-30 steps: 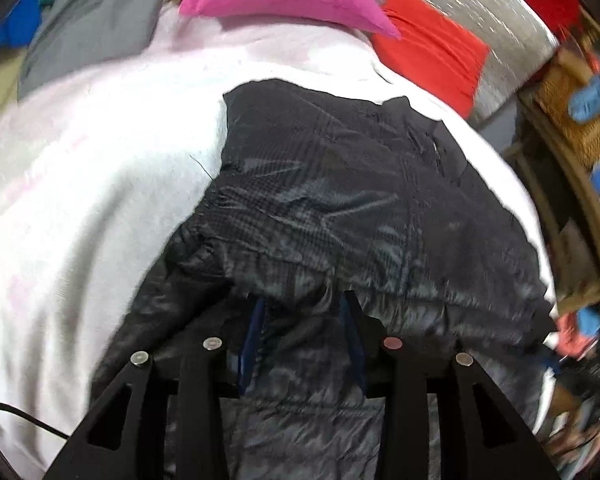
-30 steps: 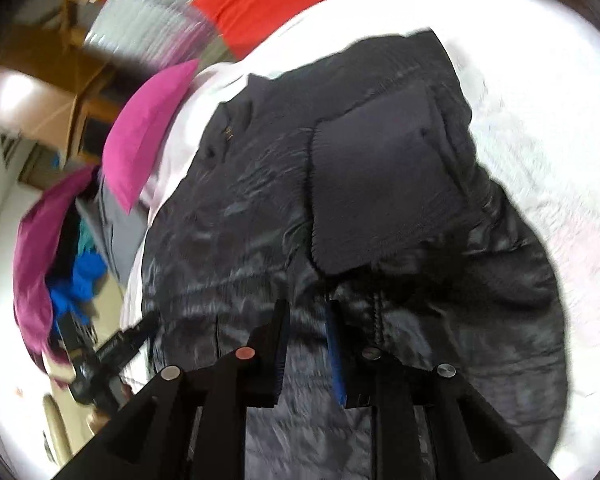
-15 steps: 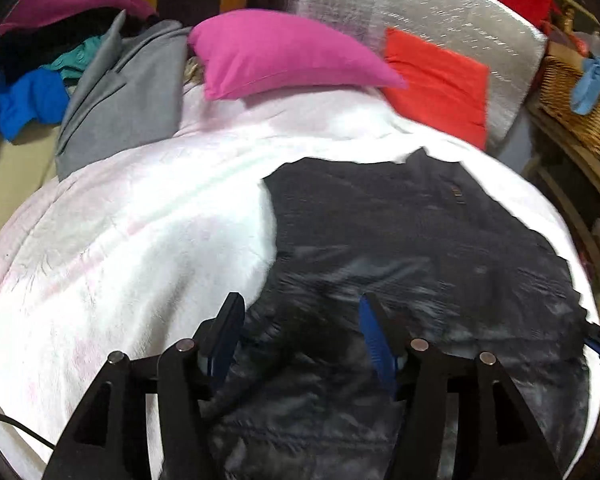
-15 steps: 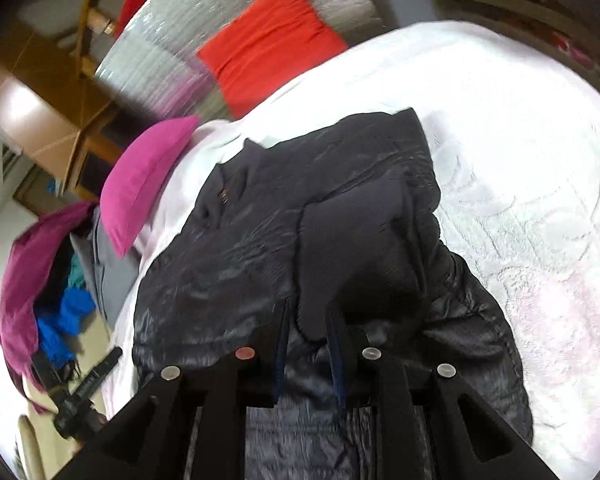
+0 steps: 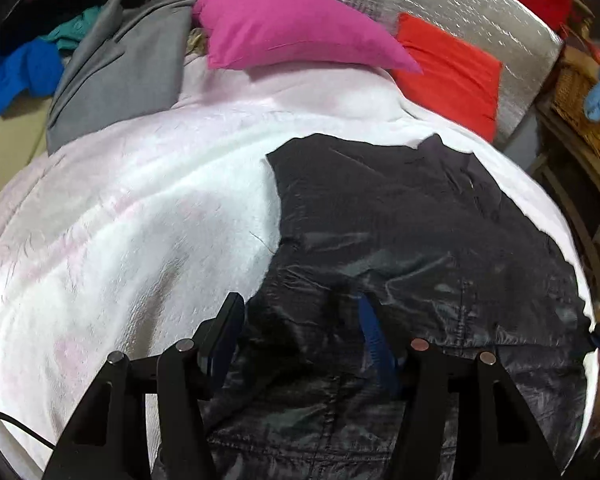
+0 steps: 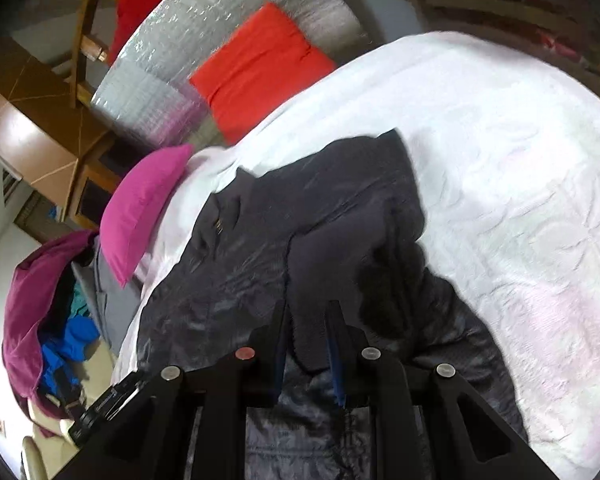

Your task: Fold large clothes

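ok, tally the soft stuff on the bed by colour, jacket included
Black: 1, the puffer jacket
Magenta: 1, a pillow
Red: 1, a cushion
Grey: 1, a folded garment
Total: 4

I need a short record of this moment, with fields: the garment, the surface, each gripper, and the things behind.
garment: black puffer jacket, spread out, one dark ribbed part folded over it
surface: white bedspread
left gripper: open, jaws wide apart over the jacket's edge
right gripper: jaws close together around the ribbed part; the grip itself cannot be confirmed
behind: pink pillow, red cushion, grey garment
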Available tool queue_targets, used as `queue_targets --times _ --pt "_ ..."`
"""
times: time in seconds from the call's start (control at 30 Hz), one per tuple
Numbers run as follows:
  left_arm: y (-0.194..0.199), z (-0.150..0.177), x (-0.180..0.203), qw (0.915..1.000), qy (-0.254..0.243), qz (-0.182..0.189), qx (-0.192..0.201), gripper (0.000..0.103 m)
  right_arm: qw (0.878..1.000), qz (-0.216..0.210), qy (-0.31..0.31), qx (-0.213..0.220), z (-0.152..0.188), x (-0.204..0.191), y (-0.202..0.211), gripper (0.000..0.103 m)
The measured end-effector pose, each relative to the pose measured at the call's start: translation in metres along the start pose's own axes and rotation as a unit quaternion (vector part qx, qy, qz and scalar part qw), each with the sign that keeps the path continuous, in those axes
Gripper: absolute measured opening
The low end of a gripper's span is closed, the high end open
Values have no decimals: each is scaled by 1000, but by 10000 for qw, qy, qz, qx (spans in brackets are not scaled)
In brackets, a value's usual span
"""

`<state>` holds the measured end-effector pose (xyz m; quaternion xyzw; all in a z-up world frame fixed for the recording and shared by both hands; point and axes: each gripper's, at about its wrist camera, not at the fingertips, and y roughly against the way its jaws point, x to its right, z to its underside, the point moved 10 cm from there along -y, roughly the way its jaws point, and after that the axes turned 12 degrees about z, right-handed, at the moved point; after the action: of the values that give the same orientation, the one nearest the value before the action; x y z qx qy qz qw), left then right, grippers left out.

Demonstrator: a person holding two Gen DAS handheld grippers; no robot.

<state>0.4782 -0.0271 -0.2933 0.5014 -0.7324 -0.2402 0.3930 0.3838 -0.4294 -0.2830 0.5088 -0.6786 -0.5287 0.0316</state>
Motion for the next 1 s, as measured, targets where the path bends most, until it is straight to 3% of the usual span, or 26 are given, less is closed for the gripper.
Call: queue_targets --times 0.13,0.43,0.57,0.6,1.0 --pt "-20 9 1 9993 -74 -141 -348 64 9990 202 -155 -354 5 15 -21 21" --pt "4 14 7 9998 -40 131 -147 65 9997 30 114 -223 7 11 0 25" --pt "14 24 7 9996 -180 159 -139 67 9997 -86 206 -97 10 17 16 55" --pt "17 27 5 9996 -212 131 -136 68 9997 -83 226 -41 11 18 20 57" --pt "63 72 -12 10000 -16 64 40 69 9988 -166 446 91 45 42 62 57"
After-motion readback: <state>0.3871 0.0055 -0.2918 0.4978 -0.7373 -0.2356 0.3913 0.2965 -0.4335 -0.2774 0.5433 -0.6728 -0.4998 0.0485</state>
